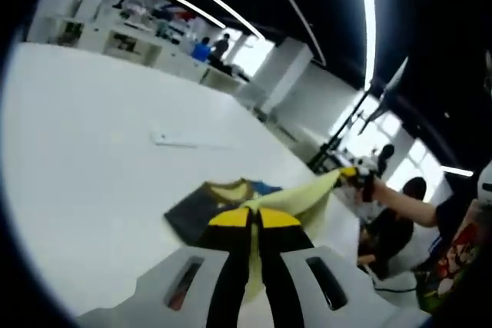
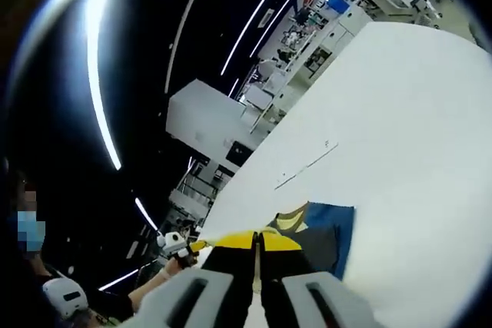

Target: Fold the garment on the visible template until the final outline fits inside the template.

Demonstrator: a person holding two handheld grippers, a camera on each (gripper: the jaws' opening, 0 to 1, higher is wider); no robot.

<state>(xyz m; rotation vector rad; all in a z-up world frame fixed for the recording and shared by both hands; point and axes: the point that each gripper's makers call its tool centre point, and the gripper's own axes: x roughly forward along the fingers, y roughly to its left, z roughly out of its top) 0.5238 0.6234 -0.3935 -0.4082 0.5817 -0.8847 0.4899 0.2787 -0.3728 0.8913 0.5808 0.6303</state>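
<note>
White surface (image 1: 92, 151) runs below an office backdrop in the left gripper view, where the left tongs (image 1: 254, 217) pinch the one garment's (image 1: 223, 205) yellow hem; the right tongs (image 1: 355, 177) pinch its far edge. Right gripper view: right tongs (image 2: 257, 240) pressed on soft, light cloth, best taken at corners.

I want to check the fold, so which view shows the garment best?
The left gripper view: the garment shows its dark body, yellow collar and pale lifted edge stretched between both grippers. The right gripper view shows only a blue, dark part behind its jaws.
</note>
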